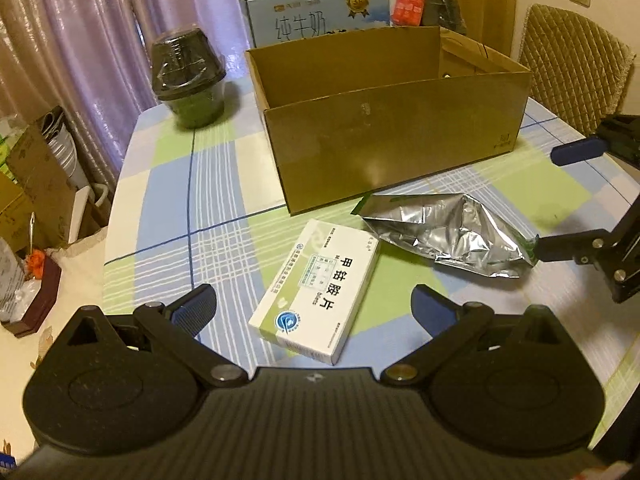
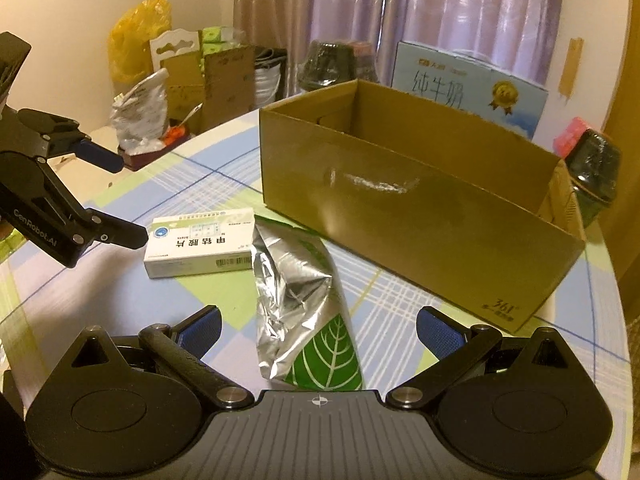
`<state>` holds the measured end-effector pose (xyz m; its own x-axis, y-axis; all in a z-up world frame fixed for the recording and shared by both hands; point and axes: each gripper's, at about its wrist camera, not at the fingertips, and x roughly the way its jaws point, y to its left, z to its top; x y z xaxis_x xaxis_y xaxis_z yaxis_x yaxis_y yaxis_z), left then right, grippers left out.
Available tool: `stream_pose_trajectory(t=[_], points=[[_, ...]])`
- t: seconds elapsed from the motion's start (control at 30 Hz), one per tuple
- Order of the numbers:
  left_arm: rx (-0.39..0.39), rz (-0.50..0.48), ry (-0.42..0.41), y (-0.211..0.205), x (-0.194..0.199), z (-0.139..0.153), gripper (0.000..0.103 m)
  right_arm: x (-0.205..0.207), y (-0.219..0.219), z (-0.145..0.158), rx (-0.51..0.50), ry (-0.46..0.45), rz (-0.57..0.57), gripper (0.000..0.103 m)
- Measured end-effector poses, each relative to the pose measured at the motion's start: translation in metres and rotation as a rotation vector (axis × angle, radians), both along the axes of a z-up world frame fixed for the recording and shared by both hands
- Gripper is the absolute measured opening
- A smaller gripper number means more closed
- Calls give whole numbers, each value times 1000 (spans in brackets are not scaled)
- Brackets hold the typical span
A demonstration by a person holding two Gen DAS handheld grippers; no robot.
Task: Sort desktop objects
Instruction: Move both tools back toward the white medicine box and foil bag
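Left wrist view
Left gripper [image 1: 314,306]: its blue-padded fingers stand wide apart, gripping nothing, low over the table.
White rectangular medicine box with green corner and black print [image 1: 316,290]: lies flat on the table between the two spread fingers, its near end just ahead of the gripper body.
Crumpled silver foil pouch [image 1: 444,232]: lies on the table right of the medicine box, near it, in front of the carton's near wall.
Open brown cardboard carton [image 1: 394,148]: stands upright far of both items; the part of its inside that shows holds nothing.
Checked blue, green and white tablecloth [image 1: 192,184]: covers the table.
Right gripper [image 1: 556,200]: enters from the right, one finger tip at the pouch's right end, the other raised above.
Dark domed plastic pot [image 1: 190,80]: far left on the table.
Pale blue milk carton [image 1: 316,10]: behind the cardboard carton.

Right wrist view
Right gripper [image 2: 318,330]: fingers spread wide, empty.
Foil pouch [image 2: 300,304]: its green leaf-printed end lies between the fingers.
Medicine box [image 2: 200,242]: far left of the pouch, touching or just beside it.
Left gripper [image 2: 128,200]: fingers parted, the lower tip at the box's left end.
Cardboard carton [image 2: 420,216]: far right.
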<state>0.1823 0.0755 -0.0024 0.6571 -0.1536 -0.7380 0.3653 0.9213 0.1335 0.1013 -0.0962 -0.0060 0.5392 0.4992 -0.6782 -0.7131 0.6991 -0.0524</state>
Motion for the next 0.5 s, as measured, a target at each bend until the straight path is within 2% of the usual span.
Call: stream_pose_trajectory(t=[0.5], points=[[38,-69,50,-3,32,-27,102,31,34,-23,-56,69,106,101]])
